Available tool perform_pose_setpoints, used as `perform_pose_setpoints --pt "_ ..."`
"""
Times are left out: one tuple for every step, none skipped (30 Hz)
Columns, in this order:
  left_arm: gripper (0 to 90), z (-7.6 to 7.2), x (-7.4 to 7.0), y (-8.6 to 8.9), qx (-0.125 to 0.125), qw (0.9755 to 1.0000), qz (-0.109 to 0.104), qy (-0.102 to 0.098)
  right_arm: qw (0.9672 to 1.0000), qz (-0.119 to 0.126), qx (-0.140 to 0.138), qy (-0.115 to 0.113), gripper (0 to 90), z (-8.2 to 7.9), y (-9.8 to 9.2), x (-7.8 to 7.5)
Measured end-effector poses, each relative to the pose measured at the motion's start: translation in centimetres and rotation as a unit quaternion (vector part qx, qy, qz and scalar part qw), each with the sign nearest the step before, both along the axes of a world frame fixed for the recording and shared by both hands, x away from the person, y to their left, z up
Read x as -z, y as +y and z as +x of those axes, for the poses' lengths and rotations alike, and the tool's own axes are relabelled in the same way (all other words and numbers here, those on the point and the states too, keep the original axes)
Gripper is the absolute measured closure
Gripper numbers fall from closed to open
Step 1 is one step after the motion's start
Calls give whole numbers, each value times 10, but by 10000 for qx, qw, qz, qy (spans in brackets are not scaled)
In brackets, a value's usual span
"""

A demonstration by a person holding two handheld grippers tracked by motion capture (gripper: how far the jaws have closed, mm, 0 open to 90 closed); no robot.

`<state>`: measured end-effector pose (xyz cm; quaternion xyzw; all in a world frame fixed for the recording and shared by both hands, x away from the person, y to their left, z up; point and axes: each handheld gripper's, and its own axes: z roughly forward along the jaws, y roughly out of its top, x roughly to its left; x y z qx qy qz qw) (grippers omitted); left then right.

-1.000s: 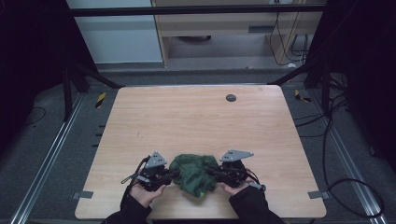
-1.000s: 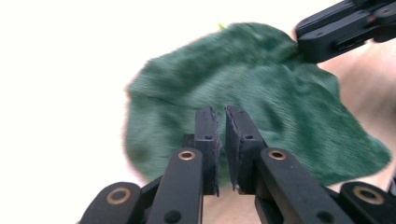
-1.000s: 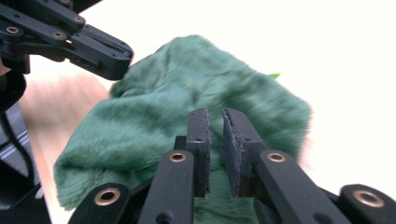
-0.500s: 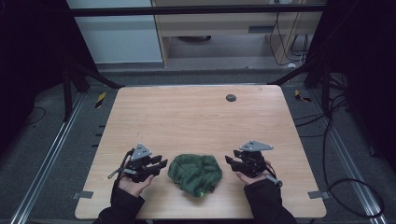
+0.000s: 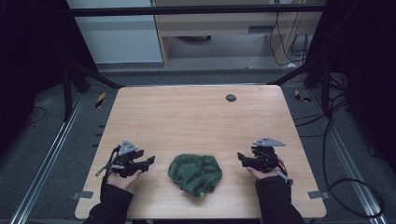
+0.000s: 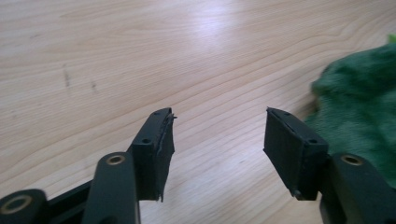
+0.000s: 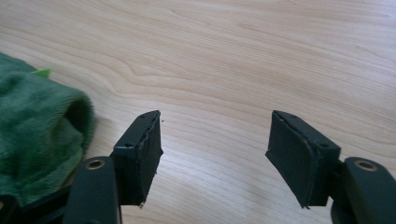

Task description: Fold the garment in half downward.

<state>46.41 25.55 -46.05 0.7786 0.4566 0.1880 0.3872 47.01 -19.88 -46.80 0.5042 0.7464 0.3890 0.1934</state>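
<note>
Wooden table [image 5: 196, 116] bears a crumpled green cloth [image 5: 195, 173] between left gripper [image 5: 148, 162] and right gripper [image 5: 241, 156], fingers just opened wide, empty.

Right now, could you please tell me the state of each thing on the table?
Cloth: crumpled in a heap, free, lying between the grippers.
Left gripper: fingers have just been opening, nothing between them, apart from the cloth.
Right gripper: fingers have just been opening, nothing between them, apart from the cloth.

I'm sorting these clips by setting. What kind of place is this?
Probably a lab or workshop recording station, not a home: a bare wooden table stands inside a dark metal frame, loose cables trail over the grey floor, and plain cabinets stand behind it.
</note>
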Motion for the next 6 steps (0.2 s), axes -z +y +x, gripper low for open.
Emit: perform_pose_setpoints --pt "411 1 1 3 -53 10000 12 31 10000 -23 29 6 338 1 -1 1" --pt "405 2 3 6 -104 9999 30 58 10000 -5 71 39 330 1 -3 1" --pt "394 4 4 9 -157 9998 42 90 9999 1 93 42 324 2 -5 2" --pt "386 5 5 11 -210 9997 41 114 9999 -16 127 41 320 3 -7 3" --pt "382 5 6 14 -277 9995 31 119 9999 -10 164 47 313 3 -8 3" --pt "374 6 6 16 -308 9994 46 122 9998 -12 188 35 306 4 -11 4"
